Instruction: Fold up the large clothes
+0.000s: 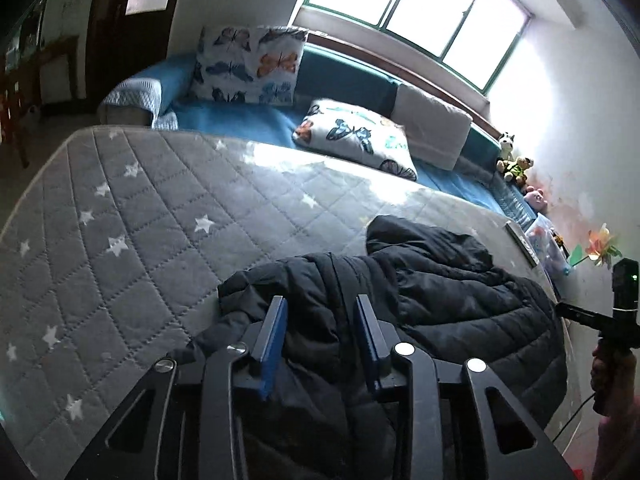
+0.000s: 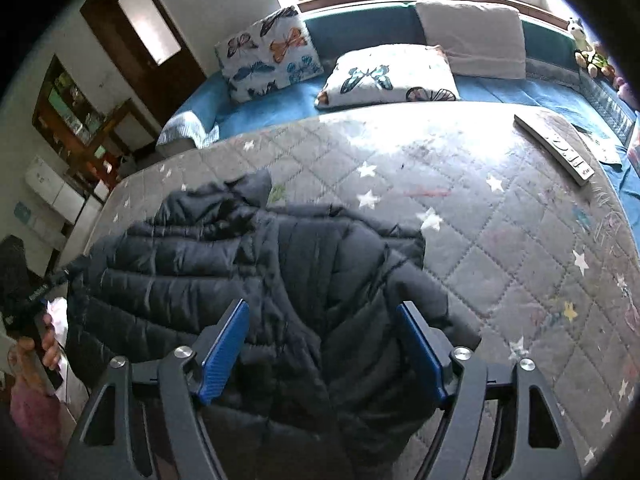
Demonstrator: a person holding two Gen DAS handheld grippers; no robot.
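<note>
A black puffer jacket (image 1: 440, 300) lies crumpled on a grey quilted mattress (image 1: 140, 220) printed with white stars. My left gripper (image 1: 320, 300) stands over the jacket's near left part, its blue pads narrowed onto a raised fold of the padded fabric that fills the gap between them. In the right wrist view the same jacket (image 2: 200, 272) spreads to the left, and my right gripper (image 2: 322, 305) hovers above its near edge, open wide, with the pads touching nothing. The other handheld gripper (image 2: 28, 292), in a hand (image 2: 50, 340), shows at the jacket's left border.
Two butterfly pillows (image 2: 268, 52) (image 2: 388, 76) and a grey cushion (image 2: 476, 36) lie on the blue bed behind the mattress. A remote control (image 2: 556, 148) rests near the mattress's far right edge. Stuffed toys (image 1: 514, 160) sit by the wall. Bare mattress (image 2: 540, 260) stretches to the right.
</note>
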